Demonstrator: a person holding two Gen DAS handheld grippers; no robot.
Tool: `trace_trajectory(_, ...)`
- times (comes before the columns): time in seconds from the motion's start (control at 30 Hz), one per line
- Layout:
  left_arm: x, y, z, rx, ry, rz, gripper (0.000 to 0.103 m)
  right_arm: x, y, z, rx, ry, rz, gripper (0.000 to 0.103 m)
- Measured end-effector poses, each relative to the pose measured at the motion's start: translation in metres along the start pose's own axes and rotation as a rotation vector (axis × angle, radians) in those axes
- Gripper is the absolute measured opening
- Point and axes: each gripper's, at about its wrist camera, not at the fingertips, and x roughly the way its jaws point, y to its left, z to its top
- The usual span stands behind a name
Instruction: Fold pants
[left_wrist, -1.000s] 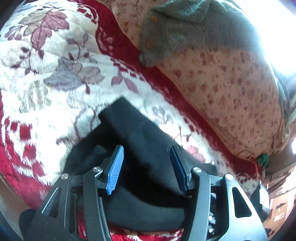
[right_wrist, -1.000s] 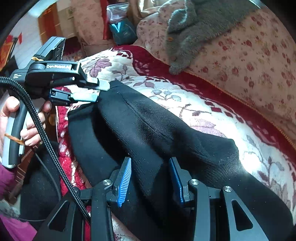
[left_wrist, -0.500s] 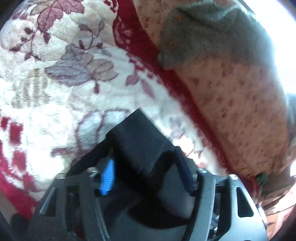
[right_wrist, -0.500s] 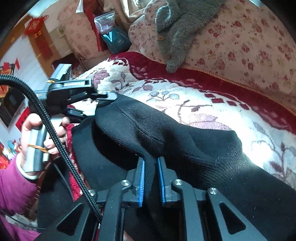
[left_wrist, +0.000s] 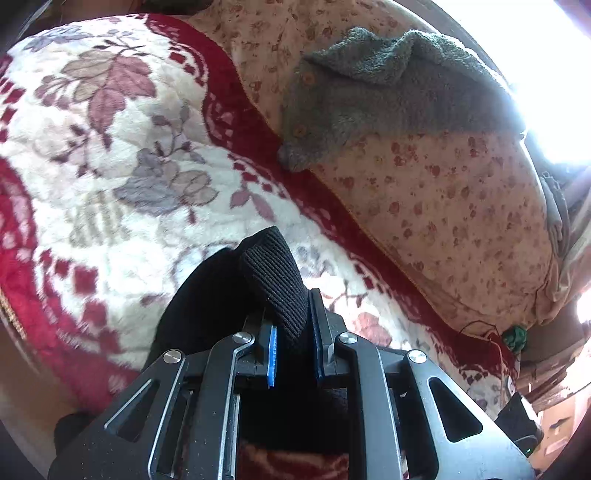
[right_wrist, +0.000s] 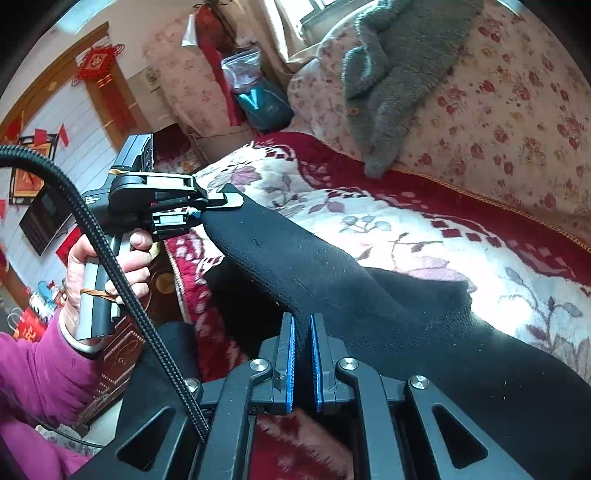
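Left wrist view: the left claw (left_wrist: 293, 334) pinches a ribbed edge of the black pants (left_wrist: 273, 280), lifted above the floral blanket (left_wrist: 110, 166).

Right wrist view: the right claw (right_wrist: 302, 360) clamps another fold, the pants stretched between both claws over the bed.

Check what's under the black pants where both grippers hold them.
Under the lifted black pants lies the red-and-cream floral blanket. The left gripper and right gripper pinch one edge; anything beneath the lower folds is hidden.

One black pants (right_wrist: 332, 280), two grippers (right_wrist: 302, 354) (left_wrist: 291, 343), one grey towel (left_wrist: 388, 99).
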Motion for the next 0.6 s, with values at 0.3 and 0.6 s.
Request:
trace_trajectory(0.3,0.024,0.04,-0.039,0.005,0.037,0.173,0.014,0.033,0.007,-0.028,0.012,0.1,0.006,0.008)
trace_trajectory(0.6,0.001,0.061,-0.041,-0.064,-0.003,0.197,0.028,0.024,-0.007,-0.037,0.109,0.129,0.04,0.027)
